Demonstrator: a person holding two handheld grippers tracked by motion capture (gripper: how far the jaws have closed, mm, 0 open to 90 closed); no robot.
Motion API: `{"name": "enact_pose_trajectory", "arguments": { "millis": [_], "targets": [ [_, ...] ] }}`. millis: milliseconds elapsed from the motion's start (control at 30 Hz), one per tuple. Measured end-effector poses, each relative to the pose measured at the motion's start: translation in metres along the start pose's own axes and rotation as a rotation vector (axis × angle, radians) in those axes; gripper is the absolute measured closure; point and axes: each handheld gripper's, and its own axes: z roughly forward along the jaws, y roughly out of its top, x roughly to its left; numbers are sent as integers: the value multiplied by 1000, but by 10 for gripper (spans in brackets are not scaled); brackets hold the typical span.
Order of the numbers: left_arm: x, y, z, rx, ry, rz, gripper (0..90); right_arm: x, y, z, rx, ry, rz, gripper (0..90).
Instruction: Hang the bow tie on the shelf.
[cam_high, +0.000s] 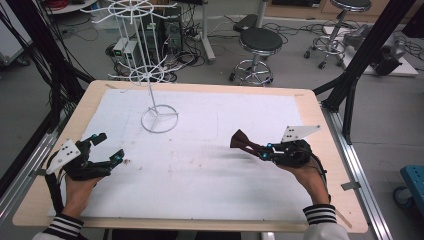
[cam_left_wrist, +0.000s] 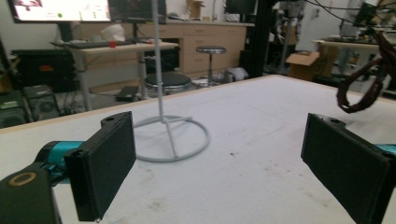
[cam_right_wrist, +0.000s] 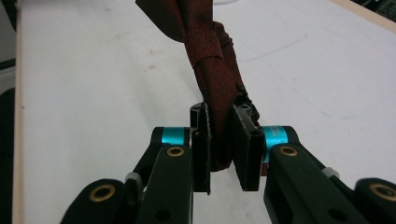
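At the left of the high view we hold the left gripper just above the white mat, its 2 jaws spread wide with nothing between them. The left gripper view bears this out: bare mat lies between the 2 black pads.

Further along, toward the far side of the table, stands the white wire rack, its ring base resting on the mat and its thin pole rising to 2 tiers of hooks. It sits nearer our left gripper than our right one.

To the right, the right gripper is clenched on a dark red bow tie, which is lifted clear of the mat. In the right gripper view the pads pinch one end of the bow tie, and its knot and far wing stick out beyond the jaws.

So the relation that matters, as we judge it: the bow tie's long axis runs level and points left, toward the rack, and the rack lies up and to the left of it. The right gripper would have to carry the bow tie across the mat and raise it to reach a hook, while the free left gripper waits close to the base.
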Motion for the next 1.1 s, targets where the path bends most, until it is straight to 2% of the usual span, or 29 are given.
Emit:
{"name": "enact_pose_trajectory", "arguments": {
  "millis": [300, 367, 467, 567, 733, 1100],
  "targets": [
    [-7, 33, 11, 27, -130, 1, 104, 13, 20, 11, -74, 46, -29, 795],
    [-9, 41, 14, 38, -160, 10, 103, 16, 26, 13, -83, 49, -39, 795],
    [-14, 51, 18, 44, -187, 25, 103, 23, 40, 21, -133, 71, -62, 795],
    [-18, 60, 22, 50, -231, 25, 103, 26, 46, 24, -144, 85, -67, 795],
    [-26, 72, 31, 64, -287, 46, 103, 35, 63, 39, -188, 123, -96, 795],
    [-42, 95, 55, 92, -401, 67, 103, 44, 76, 58, -199, 162, -114, 795]
  ]
}}
